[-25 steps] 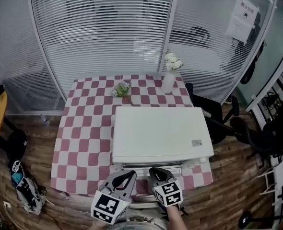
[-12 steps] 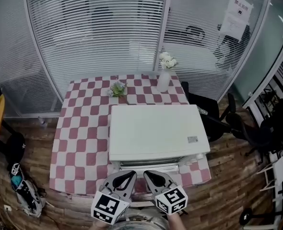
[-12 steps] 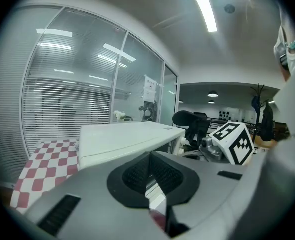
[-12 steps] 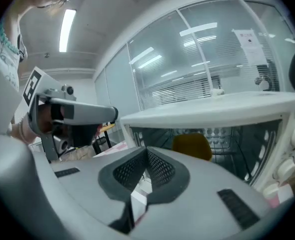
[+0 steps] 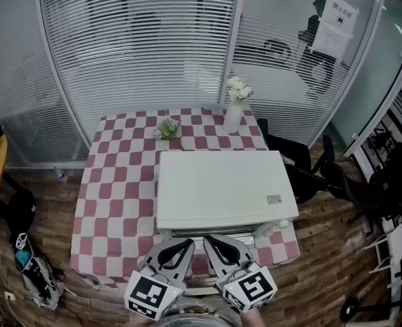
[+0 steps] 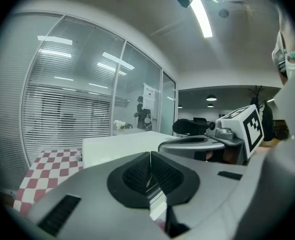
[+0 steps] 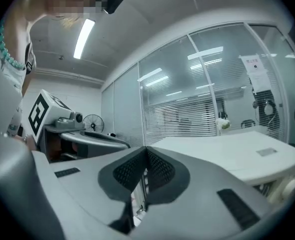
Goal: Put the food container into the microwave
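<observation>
At microwave [image 5: 225,189] front: left gripper [image 5: 178,249] and right gripper [image 5: 218,245] hovering side by side, each with jaws pressing together, holding nothing. Container showing in no view; weight, stiffness, grip point not being judged.

R tool [image 5: 213,241] has drifted back & right from microwave [image 5: 225,189]; L tool [image 5: 185,244] slightly lower.

Looking down from your head, the microwave [image 5: 225,189] gives you only its white top, and its near front is mostly tucked out of sight below. The small label [image 5: 274,199] on that top is too tiny to read, and so is the notice [image 5: 336,20] on the far glass. The bottom edge cuts off your left gripper [image 5: 185,245] and right gripper [image 5: 210,241].
</observation>
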